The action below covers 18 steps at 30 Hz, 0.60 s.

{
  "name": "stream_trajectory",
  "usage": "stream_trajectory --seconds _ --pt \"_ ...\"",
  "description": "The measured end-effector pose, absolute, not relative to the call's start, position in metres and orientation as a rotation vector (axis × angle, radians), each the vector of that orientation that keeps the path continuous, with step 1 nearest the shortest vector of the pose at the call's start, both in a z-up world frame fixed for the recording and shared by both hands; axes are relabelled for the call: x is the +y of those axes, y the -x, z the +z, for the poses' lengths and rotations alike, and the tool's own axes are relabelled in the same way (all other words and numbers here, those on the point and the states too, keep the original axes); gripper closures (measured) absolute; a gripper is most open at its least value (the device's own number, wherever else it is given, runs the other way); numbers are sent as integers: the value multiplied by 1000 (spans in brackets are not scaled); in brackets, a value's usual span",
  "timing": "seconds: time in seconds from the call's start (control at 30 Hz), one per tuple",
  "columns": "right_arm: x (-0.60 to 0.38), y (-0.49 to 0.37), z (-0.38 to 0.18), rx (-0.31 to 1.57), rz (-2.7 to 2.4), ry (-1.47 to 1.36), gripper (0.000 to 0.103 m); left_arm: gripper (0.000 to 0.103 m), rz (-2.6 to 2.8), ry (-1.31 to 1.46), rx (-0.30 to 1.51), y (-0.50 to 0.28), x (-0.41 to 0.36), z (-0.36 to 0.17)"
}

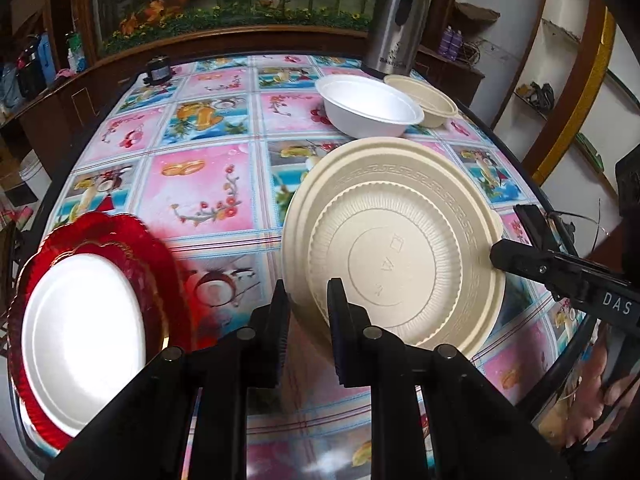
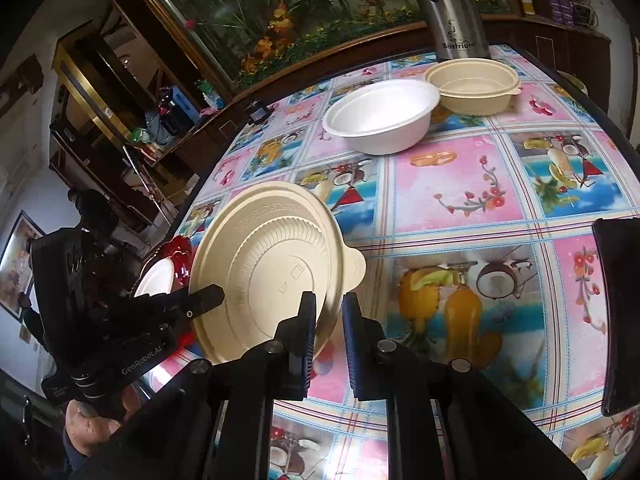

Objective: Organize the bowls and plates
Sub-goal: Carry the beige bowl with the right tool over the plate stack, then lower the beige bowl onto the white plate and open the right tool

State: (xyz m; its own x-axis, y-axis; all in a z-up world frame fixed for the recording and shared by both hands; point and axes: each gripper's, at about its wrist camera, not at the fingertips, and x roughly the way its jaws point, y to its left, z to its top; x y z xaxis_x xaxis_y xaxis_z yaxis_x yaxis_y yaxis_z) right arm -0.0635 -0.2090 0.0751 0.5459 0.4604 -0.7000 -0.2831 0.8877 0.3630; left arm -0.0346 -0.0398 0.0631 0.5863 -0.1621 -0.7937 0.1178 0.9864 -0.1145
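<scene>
A cream ribbed plate (image 1: 400, 248) (image 2: 272, 264) with a small tab hangs tilted above the table, underside towards both cameras. My left gripper (image 1: 310, 292) (image 2: 212, 294) is shut on its near left rim. My right gripper (image 2: 328, 304) (image 1: 500, 254) is shut on the opposite rim. At the table's left edge a white plate (image 1: 84, 336) (image 2: 158, 276) lies on a red scalloped plate (image 1: 160, 256) (image 2: 180, 256). Further back, a white bowl (image 1: 368, 106) (image 2: 380, 116) stands beside a cream bowl (image 1: 424, 98) (image 2: 472, 84).
The table wears a pink and blue fruit-patterned cloth (image 1: 200, 184) (image 2: 460, 184). A steel flask (image 1: 396, 20) (image 2: 452, 12) stands behind the bowls and a small black object (image 1: 158, 68) (image 2: 256, 110) sits at the far edge. A dark flat object (image 2: 620, 312) lies on the right.
</scene>
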Motion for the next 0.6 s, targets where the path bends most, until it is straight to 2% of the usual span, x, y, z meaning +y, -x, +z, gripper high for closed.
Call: stream_trajectory --seconds 0.6 --pt "-110 74 112 836 619 -98 89 87 -10 145 813 76 49 96"
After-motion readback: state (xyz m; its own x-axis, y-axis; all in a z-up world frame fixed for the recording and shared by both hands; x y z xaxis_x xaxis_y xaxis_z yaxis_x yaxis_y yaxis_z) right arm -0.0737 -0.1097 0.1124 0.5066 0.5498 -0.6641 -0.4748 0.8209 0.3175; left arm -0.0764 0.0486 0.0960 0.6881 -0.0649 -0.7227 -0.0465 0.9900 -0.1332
